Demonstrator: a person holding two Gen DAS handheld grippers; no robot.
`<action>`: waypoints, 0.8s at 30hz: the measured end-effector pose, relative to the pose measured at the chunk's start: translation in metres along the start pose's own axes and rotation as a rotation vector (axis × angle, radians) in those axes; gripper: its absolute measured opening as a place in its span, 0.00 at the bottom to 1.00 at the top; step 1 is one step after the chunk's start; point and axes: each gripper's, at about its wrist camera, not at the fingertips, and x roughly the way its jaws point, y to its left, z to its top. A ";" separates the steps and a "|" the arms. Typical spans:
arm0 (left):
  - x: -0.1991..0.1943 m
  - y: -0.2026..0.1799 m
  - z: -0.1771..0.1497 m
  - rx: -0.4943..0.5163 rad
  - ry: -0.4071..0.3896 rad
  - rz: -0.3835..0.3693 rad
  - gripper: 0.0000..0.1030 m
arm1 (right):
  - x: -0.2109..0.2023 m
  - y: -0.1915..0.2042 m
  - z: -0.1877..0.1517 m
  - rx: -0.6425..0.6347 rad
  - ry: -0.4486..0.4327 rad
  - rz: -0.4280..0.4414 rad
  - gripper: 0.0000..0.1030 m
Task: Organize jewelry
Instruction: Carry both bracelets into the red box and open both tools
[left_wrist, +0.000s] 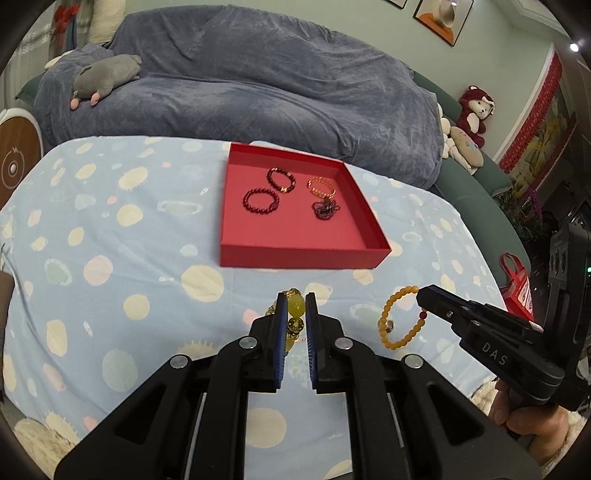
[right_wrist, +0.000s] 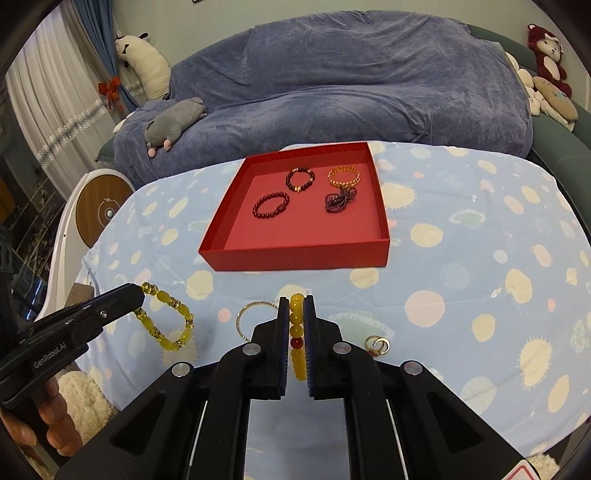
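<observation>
A red tray (left_wrist: 299, 254) (right_wrist: 295, 254) on the dotted blue cloth holds two dark red bead bracelets (left_wrist: 260, 200) (right_wrist: 270, 205), a gold bracelet (left_wrist: 322, 186) (right_wrist: 344, 176) and a dark tangled piece (left_wrist: 325, 209) (right_wrist: 340, 199). My left gripper (left_wrist: 296, 306) (right_wrist: 138, 295) is shut on a yellow bead bracelet (left_wrist: 296, 308) (right_wrist: 166, 321) in front of the tray. My right gripper (right_wrist: 296, 306) (left_wrist: 421, 299) is shut on an orange bead bracelet (right_wrist: 296, 321) (left_wrist: 399, 321). Both bracelets hang just above the cloth.
A thin silver bangle (right_wrist: 247, 317) and a gold ring (right_wrist: 376, 345) lie on the cloth near my right gripper. A sofa under a blue blanket (left_wrist: 258, 81) with plush toys (left_wrist: 107, 77) stands behind the table. A round wooden stool (right_wrist: 103, 206) is at the left.
</observation>
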 end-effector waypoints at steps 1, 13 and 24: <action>0.000 -0.004 0.008 0.007 -0.009 -0.010 0.09 | -0.002 -0.002 0.008 -0.005 -0.012 -0.001 0.07; 0.048 -0.034 0.109 0.005 -0.059 -0.130 0.09 | 0.036 -0.003 0.097 -0.037 -0.086 0.016 0.07; 0.157 0.006 0.104 -0.093 0.090 -0.096 0.09 | 0.140 -0.024 0.101 0.031 0.063 0.044 0.07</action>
